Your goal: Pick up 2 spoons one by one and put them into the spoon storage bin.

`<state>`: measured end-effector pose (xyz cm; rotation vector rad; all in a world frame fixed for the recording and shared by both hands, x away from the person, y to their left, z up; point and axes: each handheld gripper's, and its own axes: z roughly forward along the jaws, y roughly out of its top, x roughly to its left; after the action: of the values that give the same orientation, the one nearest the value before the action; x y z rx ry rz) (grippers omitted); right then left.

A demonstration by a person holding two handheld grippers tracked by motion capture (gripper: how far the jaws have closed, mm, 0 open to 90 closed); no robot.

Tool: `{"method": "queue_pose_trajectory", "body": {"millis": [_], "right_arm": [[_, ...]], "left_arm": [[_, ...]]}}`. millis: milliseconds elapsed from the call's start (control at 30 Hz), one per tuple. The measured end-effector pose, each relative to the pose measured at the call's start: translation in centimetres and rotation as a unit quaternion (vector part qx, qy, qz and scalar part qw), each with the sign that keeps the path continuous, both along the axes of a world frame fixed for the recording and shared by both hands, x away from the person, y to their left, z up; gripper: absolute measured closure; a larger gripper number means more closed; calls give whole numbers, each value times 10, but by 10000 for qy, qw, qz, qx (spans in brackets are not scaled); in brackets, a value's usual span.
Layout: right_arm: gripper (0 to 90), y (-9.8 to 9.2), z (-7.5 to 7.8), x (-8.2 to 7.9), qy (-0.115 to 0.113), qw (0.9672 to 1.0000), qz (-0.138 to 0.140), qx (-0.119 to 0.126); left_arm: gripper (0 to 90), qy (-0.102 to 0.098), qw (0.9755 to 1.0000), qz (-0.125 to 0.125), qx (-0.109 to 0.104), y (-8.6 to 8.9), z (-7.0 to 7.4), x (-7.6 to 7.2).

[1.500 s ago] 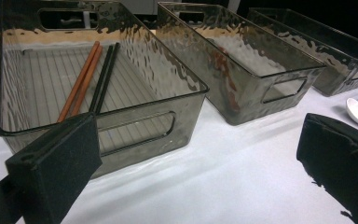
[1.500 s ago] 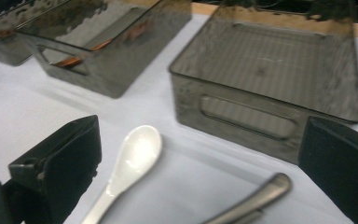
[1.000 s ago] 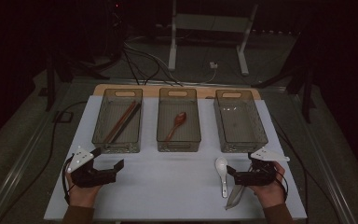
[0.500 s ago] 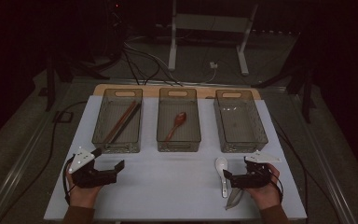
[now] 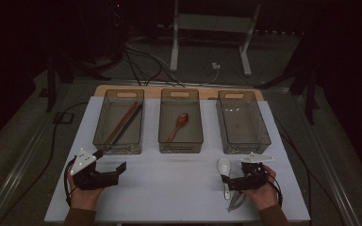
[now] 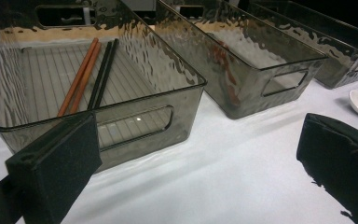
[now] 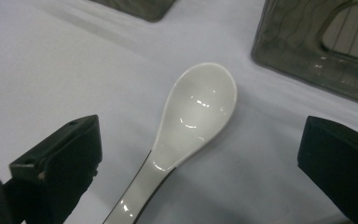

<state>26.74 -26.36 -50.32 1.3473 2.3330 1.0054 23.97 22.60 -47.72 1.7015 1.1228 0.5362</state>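
The high view looks forward and down over the whole white counter [image 5: 169,188] from the person's side, while the left gripper view sits low and close, facing the left bin [image 6: 98,93], and the right gripper view looks closely down on the white spoon [image 7: 196,116], which the high view shares [image 5: 224,167].

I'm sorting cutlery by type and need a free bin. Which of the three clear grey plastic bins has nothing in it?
The right-hand clear grey plastic bin, nearest the right gripper, has nothing in it. The left bin holds chopsticks; the middle bin holds a brown spoon.
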Motion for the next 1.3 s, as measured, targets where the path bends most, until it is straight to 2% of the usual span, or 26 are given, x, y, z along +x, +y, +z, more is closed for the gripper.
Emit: {"method": "queue_pose_trajectory", "body": {"millis": [233,300,433,600,667,833,900,967,1200,1233,1267,1300], "right_arm": [[67,2,-3,1,203,9998,74,34],[151,1,-2,-3,235,9997,93,25],[257,5,-3,-11,331,9994,123,7],[288,15,-11,-14,418,9988,154,-225],[288,20,-12,-15,393,9983,177,-384],[370,29,-12,-19,207,9958,355,-817],[436,29,-11,-19,202,9956,434,-803],[465,30,-11,-20,200,9952,490,-823],[634,27,-7,-16,370,9955,471,-731],[699,26,-7,-15,393,9956,461,-710],[781,25,-8,-15,324,9953,418,-817],[800,24,-8,-15,304,9954,406,-816]], "left_arm": [[7,1,10000,-3,7,0,0,0],[7,0,10000,3,4,0,0,-1],[7,6,10000,-11,29,-1,0,-1],[7,2,10000,-25,39,-2,0,-1],[7,7,10000,-22,37,-2,0,-1],[7,0,10000,-19,35,-2,0,-1],[7,3,10000,-20,39,-2,0,-1],[7,9,10000,-31,55,-3,0,-1],[7,19,10000,-40,57,-3,-1,-1],[7,21,10000,-42,60,-3,-1,-1],[7,24,10000,-42,60,-3,-1,-1],[7,22,10000,-46,64,-3,-1,-1]]}}
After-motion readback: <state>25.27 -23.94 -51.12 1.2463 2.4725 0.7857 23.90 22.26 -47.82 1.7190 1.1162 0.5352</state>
